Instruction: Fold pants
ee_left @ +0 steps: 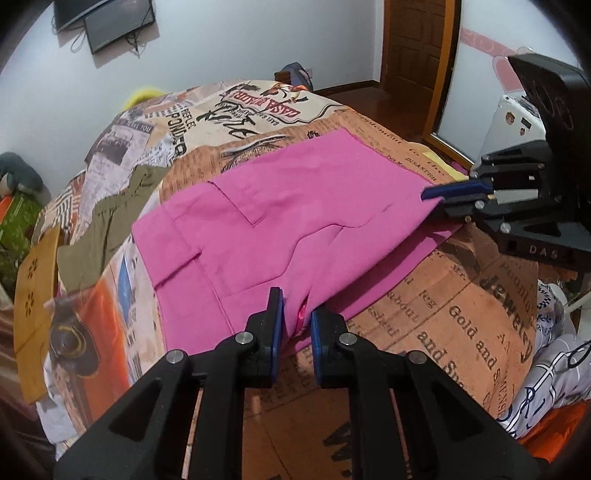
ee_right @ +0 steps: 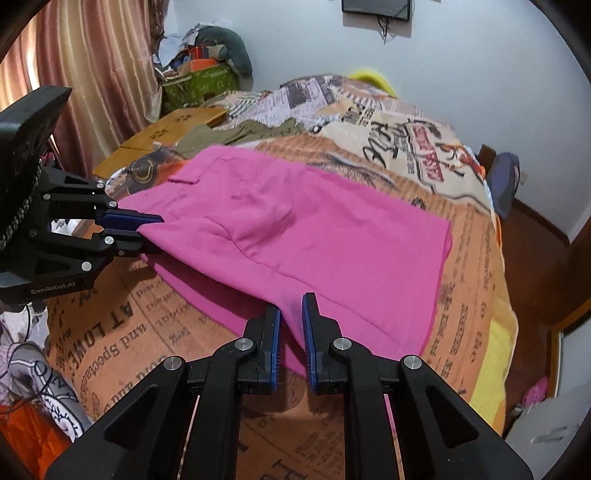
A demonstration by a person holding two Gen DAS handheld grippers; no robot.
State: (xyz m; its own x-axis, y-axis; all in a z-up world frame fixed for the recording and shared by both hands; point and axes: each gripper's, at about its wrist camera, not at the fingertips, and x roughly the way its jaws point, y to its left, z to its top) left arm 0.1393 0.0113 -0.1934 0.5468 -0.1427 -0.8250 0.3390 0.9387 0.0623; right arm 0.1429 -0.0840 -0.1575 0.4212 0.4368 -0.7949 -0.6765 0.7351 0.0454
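Pink pants (ee_left: 258, 218) lie spread on a bed with a newspaper-print cover (ee_left: 443, 314); they also show in the right wrist view (ee_right: 314, 229). My left gripper (ee_left: 297, 314) is shut on the near edge of the pants at the waist end and holds it slightly raised. My right gripper (ee_right: 291, 314) is shut on the near edge further toward the leg end. Each gripper shows in the other's view: the right one (ee_left: 434, 197) at the right, the left one (ee_right: 153, 230) at the left, both pinching pink cloth.
An olive garment (ee_left: 107, 218) lies on the bed beyond the pants. A wooden board (ee_right: 166, 125) sits at the bed's far side. Curtains (ee_right: 92, 66), a cluttered corner (ee_right: 199, 70), a wooden door (ee_left: 417, 44) and wall screens (ee_left: 107, 22) surround the bed.
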